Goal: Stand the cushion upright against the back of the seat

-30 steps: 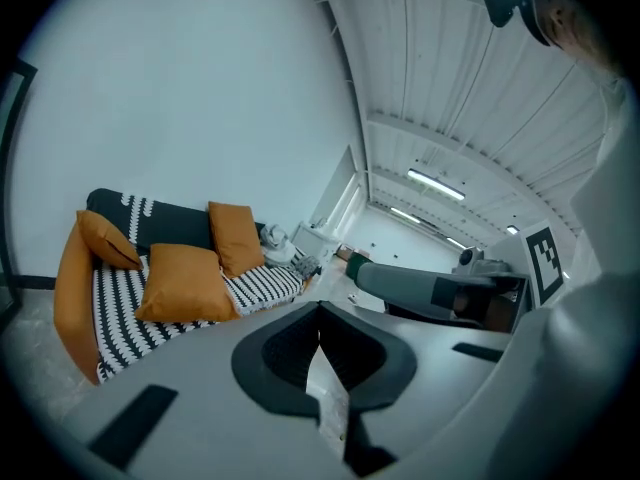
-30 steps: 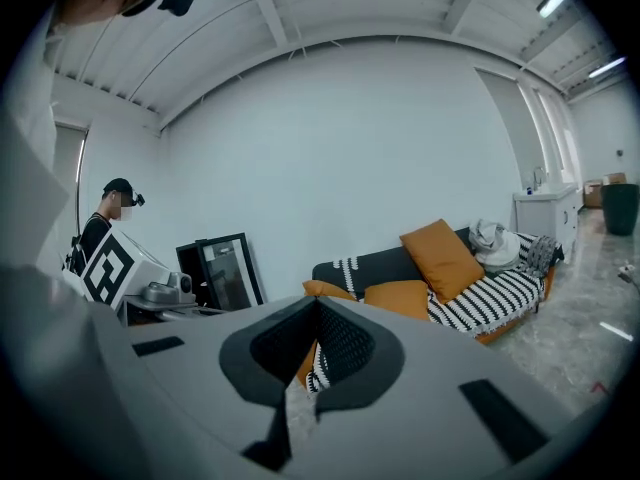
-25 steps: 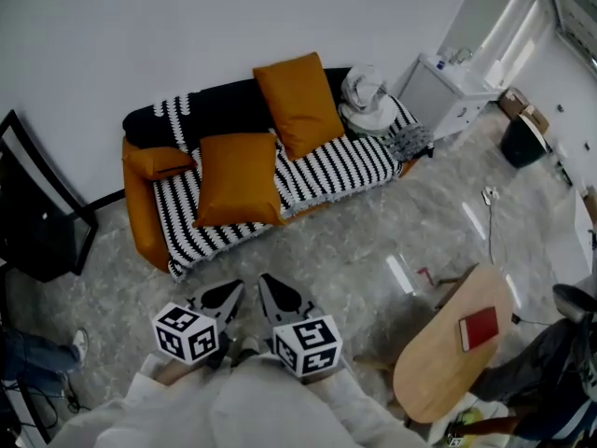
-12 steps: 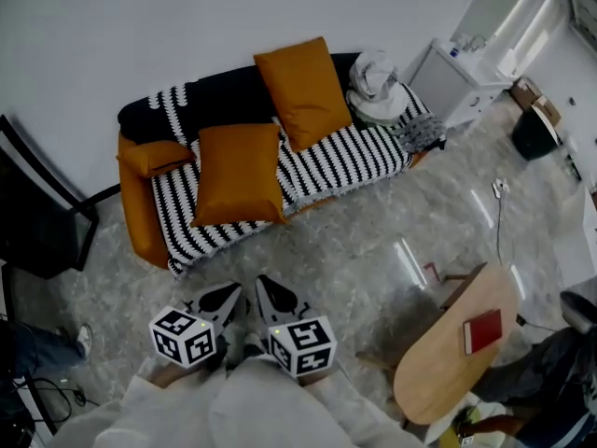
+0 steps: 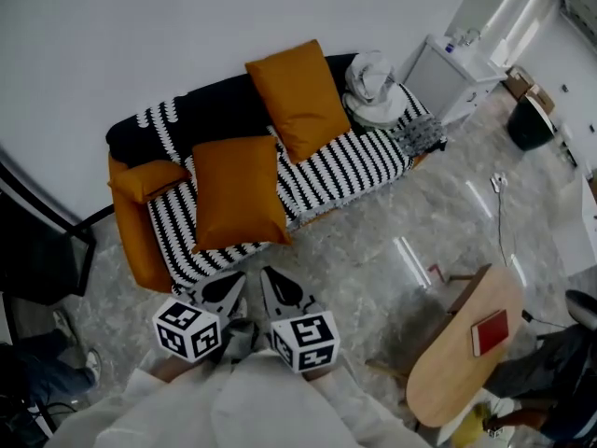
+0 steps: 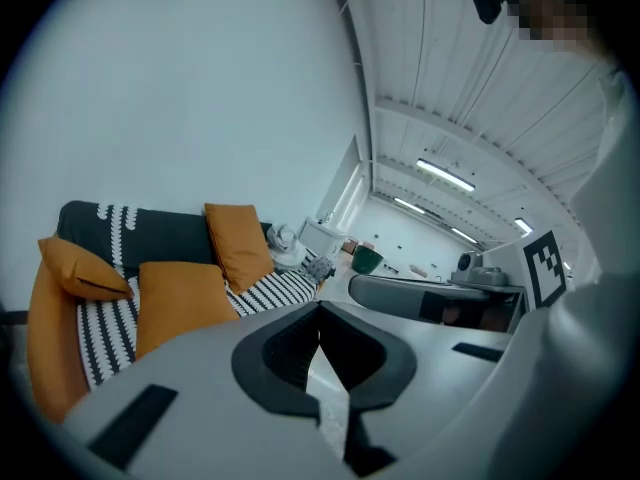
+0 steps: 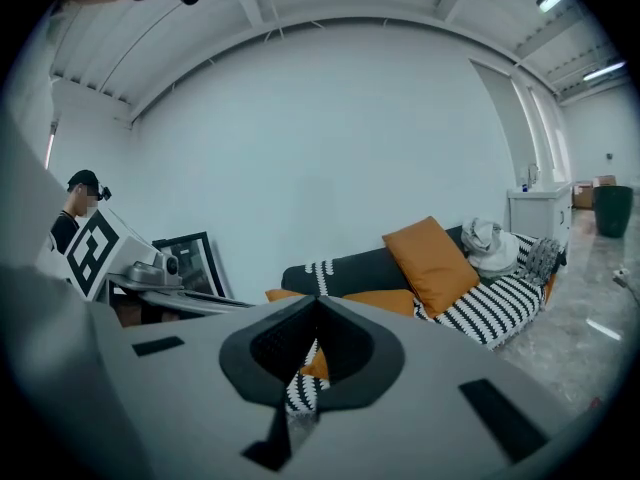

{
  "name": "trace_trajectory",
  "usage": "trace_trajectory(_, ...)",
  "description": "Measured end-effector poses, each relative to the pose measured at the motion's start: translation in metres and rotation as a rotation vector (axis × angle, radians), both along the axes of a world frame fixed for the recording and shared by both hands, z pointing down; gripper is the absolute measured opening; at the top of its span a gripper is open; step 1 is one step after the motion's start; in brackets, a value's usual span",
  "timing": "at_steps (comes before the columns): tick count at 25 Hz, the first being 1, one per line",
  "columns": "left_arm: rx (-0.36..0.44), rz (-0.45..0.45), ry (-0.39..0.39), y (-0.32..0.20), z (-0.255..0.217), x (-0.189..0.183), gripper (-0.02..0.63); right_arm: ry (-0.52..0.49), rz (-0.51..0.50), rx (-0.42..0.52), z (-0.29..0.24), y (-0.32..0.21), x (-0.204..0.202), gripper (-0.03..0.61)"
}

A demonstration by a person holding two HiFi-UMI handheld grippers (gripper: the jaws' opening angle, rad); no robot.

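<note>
An upright cushion (image 5: 298,96) leans on the sofa (image 5: 215,110) back, with a white cloth bundle (image 5: 371,84) beyond it. The flat cushion (image 5: 238,191) lies on the seat's left, long axis front-to-back. The left gripper (image 5: 233,286) and right gripper (image 5: 276,287) hang before it, jaws pressed together, empty.

**Around the Edges of the Room**

Lower right of the head view: rounded wooden table (image 5: 457,353), red book (image 5: 492,332) lying flat on it. Upper right: white cabinet (image 5: 446,80), dark bin (image 5: 528,124) well apart to its right. Upper middle: crumpled white cloth (image 5: 370,82), grey knitted piece (image 5: 418,136) just beside it, toward the lower right. Left edge: black frame (image 5: 37,250). Lower left corner: a person's shoe (image 5: 62,324) on grey marbled floor (image 5: 373,241).
</note>
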State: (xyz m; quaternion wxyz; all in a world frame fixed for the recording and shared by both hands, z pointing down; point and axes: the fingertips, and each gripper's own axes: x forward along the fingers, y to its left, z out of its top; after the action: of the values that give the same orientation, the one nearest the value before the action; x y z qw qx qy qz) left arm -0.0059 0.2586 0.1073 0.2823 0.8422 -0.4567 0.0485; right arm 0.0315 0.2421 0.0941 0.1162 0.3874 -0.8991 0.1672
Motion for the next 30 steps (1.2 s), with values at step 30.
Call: trace_trajectory(30,-0.004,0.082,0.072,-0.165,0.0,-0.076,0.008,0.02,0.153,0.025,-0.007,-0.157,-0.049,0.012)
